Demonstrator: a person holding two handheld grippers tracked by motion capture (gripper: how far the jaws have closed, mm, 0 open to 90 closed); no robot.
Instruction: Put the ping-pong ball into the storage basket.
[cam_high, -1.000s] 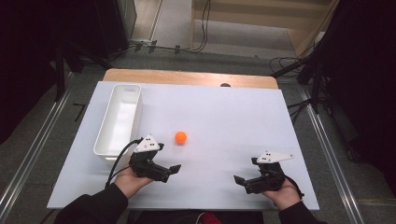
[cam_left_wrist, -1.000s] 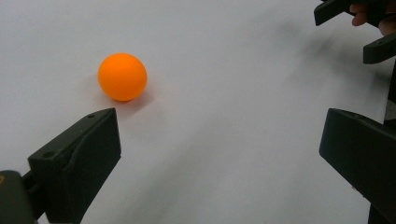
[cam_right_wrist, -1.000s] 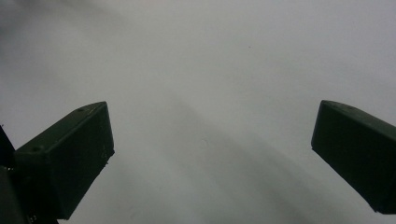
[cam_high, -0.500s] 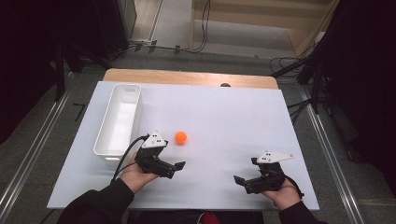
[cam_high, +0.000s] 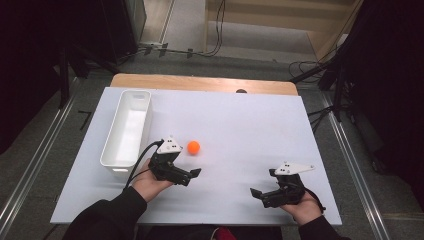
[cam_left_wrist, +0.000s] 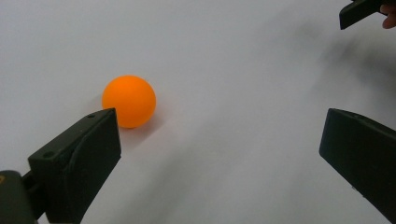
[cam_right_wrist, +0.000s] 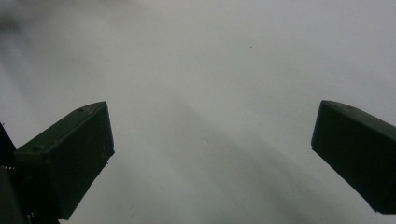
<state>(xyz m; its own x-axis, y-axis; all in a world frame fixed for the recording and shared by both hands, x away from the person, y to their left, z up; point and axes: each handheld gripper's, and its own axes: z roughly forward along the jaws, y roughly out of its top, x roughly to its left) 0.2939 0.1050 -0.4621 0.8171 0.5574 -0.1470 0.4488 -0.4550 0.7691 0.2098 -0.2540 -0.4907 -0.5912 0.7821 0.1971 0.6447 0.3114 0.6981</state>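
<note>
We hold the left tool (cam_high: 192, 174) low in the left half of the high view, its jaws standing wide apart and empty, with the small, smooth orange plastic ball (cam_high: 193, 147) lying just above and beside its tips on the white desk (cam_high: 240, 130). In the left gripper view the same orange ball (cam_left_wrist: 129, 101) sits at centre left of the frame, just beyond the near jaw and off the midline between the two, not touching either. We judge the step in hand to be closing in on this ball for a grasp, probably to carry it to the long white plastic bin (cam_high: 106, 152) that stands at the left of the high view, just beside our left hand. To do it well, we should first swing the tool so that the ball comes to the middle of the gap, then slide forward low over the desk until both jaws flank its widest part, and only then close, slowly. A round, light ball will likely roll away if one jaw nudges it first, so we should keep the approach straight and the jaws level with its centre. The right tool (cam_high: 260, 194) rests at the lower right of the high view, well apart from the ball, its jaws likewise spread and holding nothing.
</note>
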